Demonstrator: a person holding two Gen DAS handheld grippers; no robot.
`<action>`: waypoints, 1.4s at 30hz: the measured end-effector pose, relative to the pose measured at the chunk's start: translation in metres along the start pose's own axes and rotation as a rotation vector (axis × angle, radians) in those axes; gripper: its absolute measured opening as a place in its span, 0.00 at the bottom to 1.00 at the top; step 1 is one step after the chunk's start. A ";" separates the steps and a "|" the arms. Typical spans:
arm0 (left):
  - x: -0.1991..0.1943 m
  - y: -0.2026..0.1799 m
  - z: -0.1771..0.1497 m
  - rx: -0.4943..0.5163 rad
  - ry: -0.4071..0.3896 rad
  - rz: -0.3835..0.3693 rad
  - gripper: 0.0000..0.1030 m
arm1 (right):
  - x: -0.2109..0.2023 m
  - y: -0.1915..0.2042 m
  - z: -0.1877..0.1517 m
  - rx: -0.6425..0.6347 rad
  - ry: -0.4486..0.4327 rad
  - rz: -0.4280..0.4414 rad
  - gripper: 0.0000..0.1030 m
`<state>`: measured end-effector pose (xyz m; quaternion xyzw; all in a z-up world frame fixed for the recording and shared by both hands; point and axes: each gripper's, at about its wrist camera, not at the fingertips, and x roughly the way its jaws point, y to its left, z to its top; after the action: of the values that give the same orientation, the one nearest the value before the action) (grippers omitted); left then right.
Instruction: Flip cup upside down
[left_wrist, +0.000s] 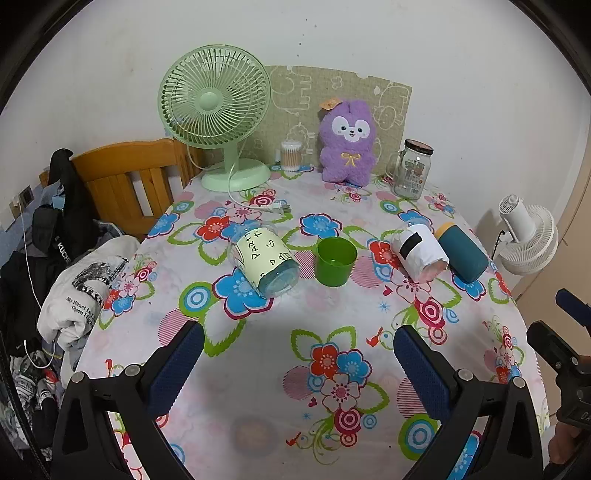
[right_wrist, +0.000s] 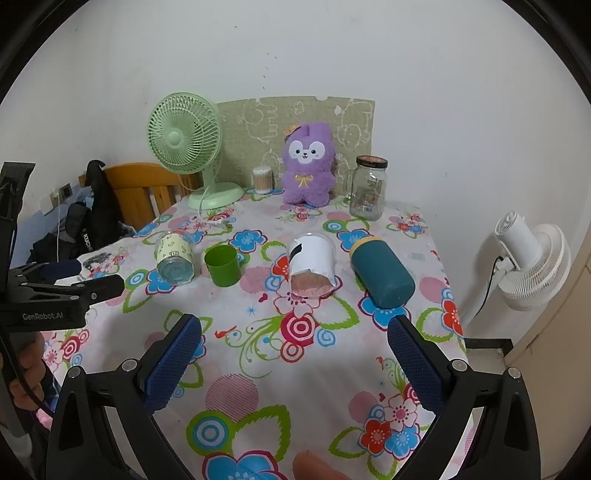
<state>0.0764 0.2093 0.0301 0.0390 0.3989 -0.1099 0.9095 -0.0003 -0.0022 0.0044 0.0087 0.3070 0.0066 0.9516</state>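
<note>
A small green cup (left_wrist: 335, 261) stands upright, mouth up, in the middle of the flowered tablecloth (left_wrist: 258, 369); it also shows in the right wrist view (right_wrist: 222, 265). My left gripper (left_wrist: 298, 345) is open and empty, low over the cloth, well in front of the cup. My right gripper (right_wrist: 294, 339) is open and empty, in front of the cup and to its right. The left gripper's body (right_wrist: 55, 299) shows at the left edge of the right wrist view.
Three cups lie on their sides: a clear one with a pale label (left_wrist: 265, 262) left of the green cup, a white-wrapped one (left_wrist: 421, 251) and a teal one (left_wrist: 463, 254) to its right. A green fan (left_wrist: 216, 118), purple plush (left_wrist: 349, 142) and glass jar (left_wrist: 412, 170) stand at the back.
</note>
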 end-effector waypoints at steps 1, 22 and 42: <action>-0.001 -0.001 0.000 0.000 0.002 -0.002 1.00 | 0.000 -0.002 -0.001 0.002 0.000 0.001 0.99; -0.001 0.002 -0.001 -0.002 0.006 -0.001 1.00 | 0.001 -0.001 0.000 0.000 0.005 0.012 0.99; 0.020 -0.016 0.008 0.044 0.048 -0.029 1.00 | 0.023 -0.027 0.009 0.043 0.042 0.009 0.99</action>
<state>0.0915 0.1896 0.0208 0.0559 0.4186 -0.1310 0.8969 0.0239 -0.0285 -0.0027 0.0305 0.3270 0.0044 0.9445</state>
